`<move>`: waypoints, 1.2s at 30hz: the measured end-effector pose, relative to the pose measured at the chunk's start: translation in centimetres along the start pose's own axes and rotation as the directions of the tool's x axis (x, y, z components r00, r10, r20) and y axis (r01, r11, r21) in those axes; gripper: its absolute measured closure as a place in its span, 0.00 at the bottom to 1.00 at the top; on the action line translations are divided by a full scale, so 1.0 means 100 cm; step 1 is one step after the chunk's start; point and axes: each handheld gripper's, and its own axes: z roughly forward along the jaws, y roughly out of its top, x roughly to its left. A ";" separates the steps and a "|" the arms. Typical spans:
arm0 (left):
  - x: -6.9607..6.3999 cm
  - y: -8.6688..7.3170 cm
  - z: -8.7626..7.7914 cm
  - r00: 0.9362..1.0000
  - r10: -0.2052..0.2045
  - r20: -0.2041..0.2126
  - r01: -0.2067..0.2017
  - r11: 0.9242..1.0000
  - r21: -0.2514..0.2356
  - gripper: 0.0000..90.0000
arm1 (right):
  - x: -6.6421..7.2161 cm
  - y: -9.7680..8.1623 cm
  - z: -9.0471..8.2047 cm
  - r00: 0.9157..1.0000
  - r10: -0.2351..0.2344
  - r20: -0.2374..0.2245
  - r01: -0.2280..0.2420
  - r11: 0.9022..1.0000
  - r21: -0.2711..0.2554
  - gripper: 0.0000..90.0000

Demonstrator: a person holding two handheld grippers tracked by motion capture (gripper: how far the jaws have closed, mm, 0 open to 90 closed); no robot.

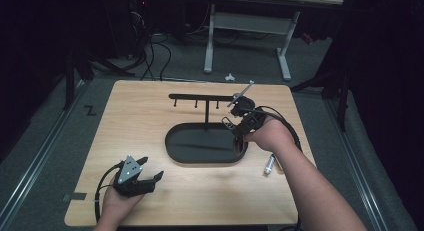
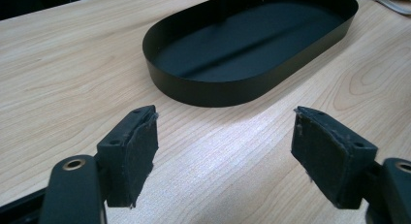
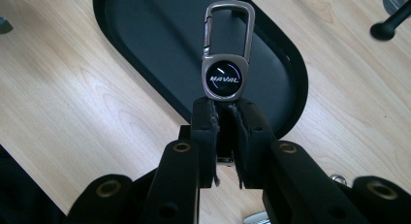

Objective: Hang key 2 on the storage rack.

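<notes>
R gripper [image 3: 227,112] has its jaws pinched on a keychain [image 3: 225,64], a metal carabiner clip w/ a round dark badge reading "HAVAL" (lettering is small but legible in the right gripper view). Pads clamp the lower end; the clip loop sticks out past the jaw tips at 12 o'clock in that view, over the black oval tray [image 3: 145,44].

In the high view, R gripper [image 1: 239,107] is held above the tray's [image 1: 172,146] 3 o'clock end, near the right tip of the black T-shaped hanger rack [image 1: 200,97], which stands up from the tray's far rim. Rack bar has small pegs hanging under it. Can't tell from here whether the keychain touches the bar.

L gripper [image 1: 147,171] rests at approx 7 o'clock on the wooden table [image 1: 135,116], well apart from the tray. Its jaws are spread wide w/ nothing between the pads [image 2: 138,151]; bare tabletop shows through the gap, tray [image 2: 208,90] just ahead.

A small silver cylinder [image 1: 269,165] lies on the table at approx 4 o'clock of the tray, beside the person's R forearm.
</notes>
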 end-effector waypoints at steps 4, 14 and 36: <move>0.000 0.000 0.000 1.000 0.001 0.003 -0.001 1.000 0.006 0.28 | 0.000 0.006 -0.002 1.000 0.006 0.004 -0.006 1.000 -0.006 0.89; -0.001 0.000 0.001 1.000 0.005 0.008 -0.005 1.000 0.007 0.28 | -0.003 0.019 -0.001 1.000 0.001 0.010 -0.001 1.000 -0.015 0.89; -0.001 -0.001 0.002 1.000 0.008 0.014 -0.009 1.000 0.018 0.28 | -0.010 0.040 0.014 0.999 0.045 0.030 -0.044 0.998 -0.039 0.89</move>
